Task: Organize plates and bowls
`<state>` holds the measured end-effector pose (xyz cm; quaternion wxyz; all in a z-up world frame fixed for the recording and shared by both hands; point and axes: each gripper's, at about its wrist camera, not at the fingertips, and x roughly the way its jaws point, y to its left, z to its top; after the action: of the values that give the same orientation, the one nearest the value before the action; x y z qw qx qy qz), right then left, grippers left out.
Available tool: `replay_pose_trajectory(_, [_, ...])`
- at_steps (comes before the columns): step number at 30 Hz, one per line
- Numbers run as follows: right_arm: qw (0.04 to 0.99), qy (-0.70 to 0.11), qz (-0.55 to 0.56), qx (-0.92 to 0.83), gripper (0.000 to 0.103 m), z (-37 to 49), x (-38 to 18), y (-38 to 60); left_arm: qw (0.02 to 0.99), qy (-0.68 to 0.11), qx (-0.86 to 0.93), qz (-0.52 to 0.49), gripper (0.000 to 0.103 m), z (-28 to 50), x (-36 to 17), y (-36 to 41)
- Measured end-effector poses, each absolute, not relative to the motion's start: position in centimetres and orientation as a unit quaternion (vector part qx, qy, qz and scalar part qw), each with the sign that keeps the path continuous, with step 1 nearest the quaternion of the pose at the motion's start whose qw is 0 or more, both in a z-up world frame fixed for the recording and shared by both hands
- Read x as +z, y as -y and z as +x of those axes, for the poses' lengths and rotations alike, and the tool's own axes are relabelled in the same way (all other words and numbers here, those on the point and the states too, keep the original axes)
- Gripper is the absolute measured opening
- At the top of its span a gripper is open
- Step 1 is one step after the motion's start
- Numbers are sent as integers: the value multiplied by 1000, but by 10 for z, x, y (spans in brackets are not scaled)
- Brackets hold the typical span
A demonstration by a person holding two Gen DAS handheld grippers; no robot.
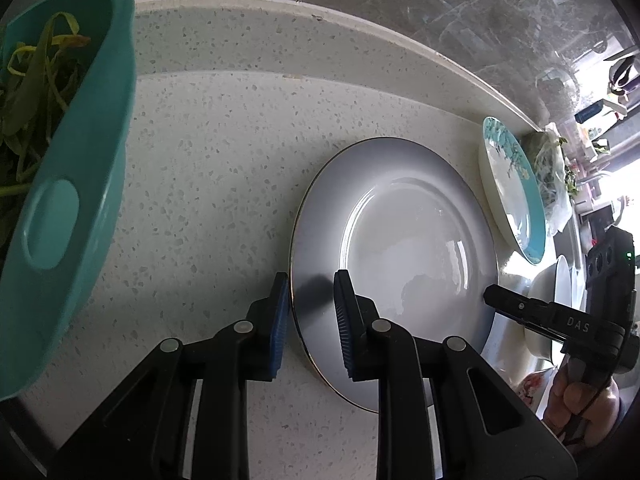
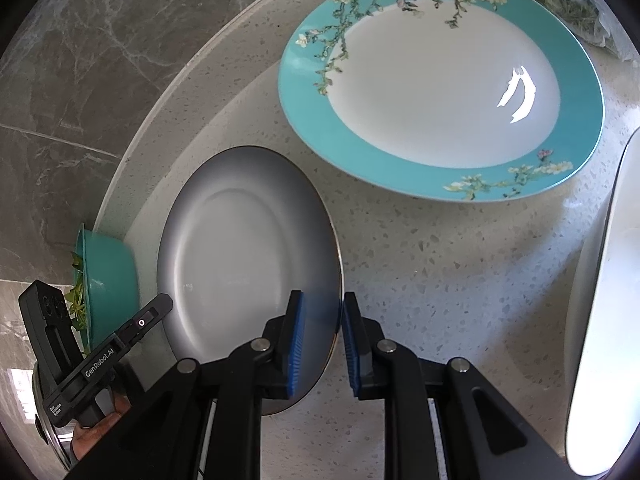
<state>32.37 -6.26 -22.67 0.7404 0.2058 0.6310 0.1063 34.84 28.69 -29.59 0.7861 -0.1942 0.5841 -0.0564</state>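
A grey plate [image 1: 400,240] with a thin gold rim lies over the speckled counter [image 1: 220,160]. My left gripper [image 1: 312,316] is shut on its left rim, one blue pad above the plate and one outside the edge. My right gripper [image 2: 322,336] is shut on the opposite rim of the same grey plate [image 2: 240,240] in the same way. Each gripper shows in the other's view at the plate's far edge: the right gripper [image 1: 494,298] and the left gripper [image 2: 162,304]. Behind it lies a teal-rimmed floral plate [image 2: 440,80], also in the left wrist view [image 1: 516,200].
A teal bowl [image 1: 68,200] with green leaves stands at the left, close to the wall [image 2: 108,280]. White dishes [image 2: 600,320] sit at the right edge. A bag of greens [image 1: 552,168] lies behind the floral plate. A marble wall [image 1: 400,0] backs the counter.
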Motion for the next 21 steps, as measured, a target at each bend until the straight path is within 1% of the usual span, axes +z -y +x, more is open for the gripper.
replay_pose_trajectory(7, [738, -632, 210, 107, 21, 324, -230, 63, 784, -586, -60, -196, 20, 351, -297, -287])
replay_pose_trajectory(10, [730, -640, 216, 105, 23, 325, -231, 65, 777, -587, -56, -222, 20, 353, -300, -293])
replay_pose_trajectory(12, [729, -642, 214, 104, 28, 325, -230, 64, 775, -586, -51, -231, 20, 354, -300, -296])
replay_pose_trajectory(14, [734, -637, 210, 105, 30, 327, -227, 63, 778, -585, -45, -227, 20, 355, -298, -296])
replay_pose_trajectory(21, [738, -633, 211, 105, 31, 338, -222, 68, 776, -591, -50, -213, 21, 362, -298, -291])
